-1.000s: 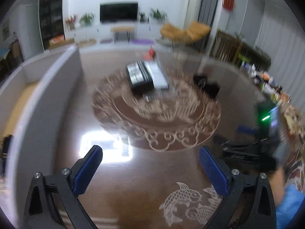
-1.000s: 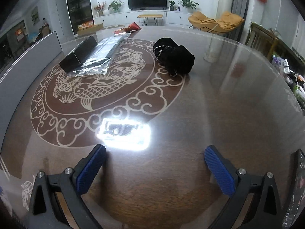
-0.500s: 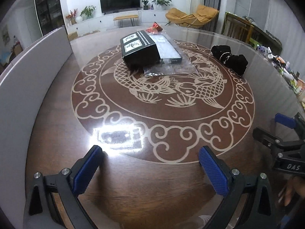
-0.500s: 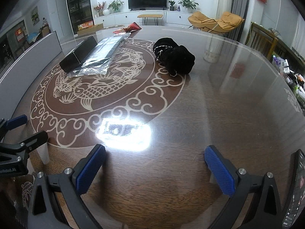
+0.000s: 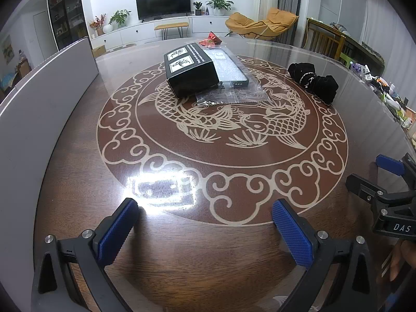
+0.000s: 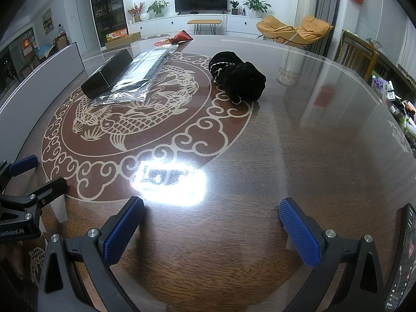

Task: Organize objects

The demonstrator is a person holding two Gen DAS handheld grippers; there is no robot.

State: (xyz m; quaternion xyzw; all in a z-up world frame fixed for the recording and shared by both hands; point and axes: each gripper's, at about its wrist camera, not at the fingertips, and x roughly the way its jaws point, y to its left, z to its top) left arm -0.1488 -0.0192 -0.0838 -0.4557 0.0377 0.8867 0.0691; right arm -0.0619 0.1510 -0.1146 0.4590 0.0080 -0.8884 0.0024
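A black box (image 5: pixel 191 71) (image 6: pixel 109 74) with white pictures on its lid lies far across the round table, on the fish pattern. Beside it lies a flat grey item in a clear plastic bag (image 5: pixel 231 78) (image 6: pixel 140 78). A black velvet pouch (image 5: pixel 316 82) (image 6: pixel 238 78) sits to the right of them. A small red packet (image 5: pixel 210 40) (image 6: pixel 176 37) rests at the far edge. My left gripper (image 5: pixel 205 230) hovers open and empty near the front edge. My right gripper (image 6: pixel 212 228) is likewise open and empty, and shows at the right of the left wrist view (image 5: pixel 384 179).
The glass-topped wooden table (image 6: pixel 312 143) carries a bright lamp glare (image 6: pixel 169 179). A grey panel (image 5: pixel 39 109) runs along its left side. A phone (image 6: pixel 401 254) lies at the right front edge. Chairs and cluttered shelves (image 5: pixel 377 78) stand beyond the right rim.
The left gripper's view swung and steadied to face the table's middle, bringing the box, bag and pouch into sharp sight. The left gripper entered the right wrist view at left. The right gripper stayed put.
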